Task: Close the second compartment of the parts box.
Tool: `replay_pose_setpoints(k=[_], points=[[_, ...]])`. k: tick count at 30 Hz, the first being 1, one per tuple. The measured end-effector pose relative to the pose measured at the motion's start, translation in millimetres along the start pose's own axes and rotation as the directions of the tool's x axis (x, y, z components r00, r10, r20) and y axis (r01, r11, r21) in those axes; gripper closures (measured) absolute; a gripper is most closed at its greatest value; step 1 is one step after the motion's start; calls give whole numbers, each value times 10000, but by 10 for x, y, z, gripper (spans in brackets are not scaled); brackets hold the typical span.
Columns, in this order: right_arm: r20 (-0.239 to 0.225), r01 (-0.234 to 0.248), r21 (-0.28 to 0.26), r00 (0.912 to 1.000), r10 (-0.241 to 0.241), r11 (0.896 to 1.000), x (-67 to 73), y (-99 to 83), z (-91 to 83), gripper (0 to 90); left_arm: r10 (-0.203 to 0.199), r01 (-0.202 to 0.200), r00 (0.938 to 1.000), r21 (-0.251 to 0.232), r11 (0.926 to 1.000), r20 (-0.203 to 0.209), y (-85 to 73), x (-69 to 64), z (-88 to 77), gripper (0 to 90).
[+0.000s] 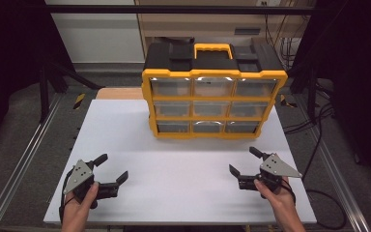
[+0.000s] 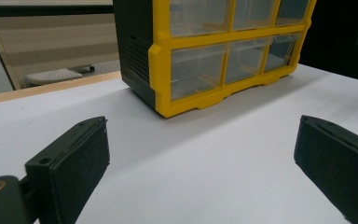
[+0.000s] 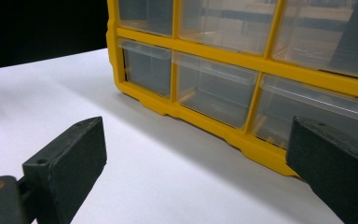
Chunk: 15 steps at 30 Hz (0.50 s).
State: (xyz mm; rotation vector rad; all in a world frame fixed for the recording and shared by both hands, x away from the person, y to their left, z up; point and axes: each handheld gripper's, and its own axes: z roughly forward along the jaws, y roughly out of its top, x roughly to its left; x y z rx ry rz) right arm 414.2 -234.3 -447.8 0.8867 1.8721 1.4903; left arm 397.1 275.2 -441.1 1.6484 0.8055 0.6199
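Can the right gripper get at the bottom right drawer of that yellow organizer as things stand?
Probably yes. The right gripper is open and aimed toward the organizer, with bare white table between them. The bottom right drawer sits shut at the front, nothing blocking it.

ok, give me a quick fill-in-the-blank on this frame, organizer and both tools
The yellow organizer has ___ clear drawers.
Its carry handle on top is ___.
The left tool and the right tool both have their jaws ___.
The organizer stands on a ___ table.

Missing words: nine; yellow; open; white
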Motion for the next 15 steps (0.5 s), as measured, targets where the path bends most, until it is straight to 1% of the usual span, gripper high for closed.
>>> replay_pose_setpoints(k=[11, 15], points=[[-333, -1, 54, 9994, 2, 10000, 67, -48, 96, 55, -96, 102, 9997, -273, 9996, 216, 11, 10, -8, 33], [-441, 17, 108, 9990, -12, 9999, 85, -66, 120, 55, -64, 71, 9996, -258, 9996, 284, 11, 9, 0, 33]])
